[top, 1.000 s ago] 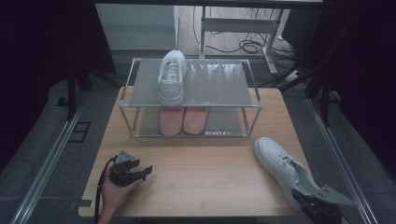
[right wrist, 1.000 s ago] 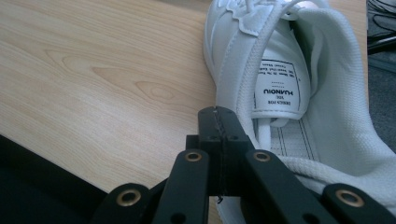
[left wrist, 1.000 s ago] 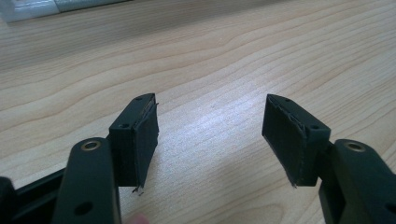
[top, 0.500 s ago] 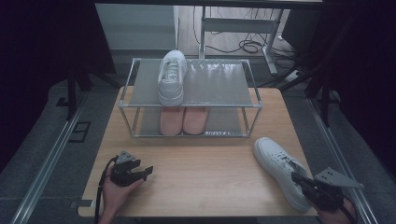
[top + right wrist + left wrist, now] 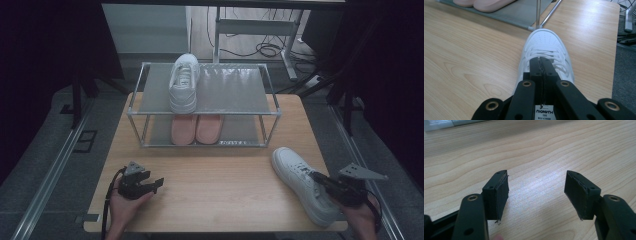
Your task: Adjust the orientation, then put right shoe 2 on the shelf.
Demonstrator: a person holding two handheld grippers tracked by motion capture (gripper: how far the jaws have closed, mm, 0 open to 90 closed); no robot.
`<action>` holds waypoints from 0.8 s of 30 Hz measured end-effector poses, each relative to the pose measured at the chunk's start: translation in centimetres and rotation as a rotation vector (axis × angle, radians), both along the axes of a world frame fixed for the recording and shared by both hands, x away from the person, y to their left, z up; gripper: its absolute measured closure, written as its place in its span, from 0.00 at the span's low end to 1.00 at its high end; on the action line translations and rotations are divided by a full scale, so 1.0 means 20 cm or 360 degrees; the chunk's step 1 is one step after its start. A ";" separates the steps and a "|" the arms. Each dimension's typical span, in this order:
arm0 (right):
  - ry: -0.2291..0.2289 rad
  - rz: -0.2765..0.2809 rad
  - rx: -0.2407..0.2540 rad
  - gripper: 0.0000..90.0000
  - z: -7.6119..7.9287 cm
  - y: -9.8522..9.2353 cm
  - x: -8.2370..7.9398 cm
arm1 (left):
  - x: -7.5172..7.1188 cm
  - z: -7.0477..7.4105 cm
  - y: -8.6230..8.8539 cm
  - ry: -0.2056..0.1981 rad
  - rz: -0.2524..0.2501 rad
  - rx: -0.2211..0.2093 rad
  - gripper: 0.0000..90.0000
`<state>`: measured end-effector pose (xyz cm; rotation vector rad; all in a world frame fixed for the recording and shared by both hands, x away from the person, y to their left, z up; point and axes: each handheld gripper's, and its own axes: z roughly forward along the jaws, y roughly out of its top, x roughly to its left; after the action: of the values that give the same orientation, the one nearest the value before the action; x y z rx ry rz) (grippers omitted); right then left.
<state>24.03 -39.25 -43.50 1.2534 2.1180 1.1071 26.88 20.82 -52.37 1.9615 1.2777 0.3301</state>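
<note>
Right fingers on the white sneaker [image 5: 545,47]

Our right gripper [image 5: 541,60] pinches the sneaker's tongue; our left gripper [image 5: 536,192] rests spread wide over bare bench [image 5: 544,150].

The table [image 5: 215,200] has a light wooden top and stands on a grey floor [image 5: 45,165], with dark curtains [image 5: 50,45] to its left and right. Behind the table there is a pale panel [image 5: 145,30] and a grey metal frame [image 5: 255,27], and black cables [image 5: 265,49] lie on the floor near this frame. The light is dim, and a metal rail [image 5: 47,185] runs along the floor left of the table.
</note>
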 end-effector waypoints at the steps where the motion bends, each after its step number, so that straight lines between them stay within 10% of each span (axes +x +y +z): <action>1: -0.0003 -0.0001 0.0000 0.98 0.00 -0.01 0.00 | 0.00 0.00 0.00 -0.0001 0.0000 0.0001 0.41; 24: 0.0144 -0.0078 -0.0118 0.59 -0.07 -0.14 0.04 | 0.00 0.00 0.00 -0.0005 0.0012 -0.0012 0.40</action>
<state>24.78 -41.97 -44.81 1.3363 2.1612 0.9590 26.89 20.90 -52.32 1.9496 1.2828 0.3311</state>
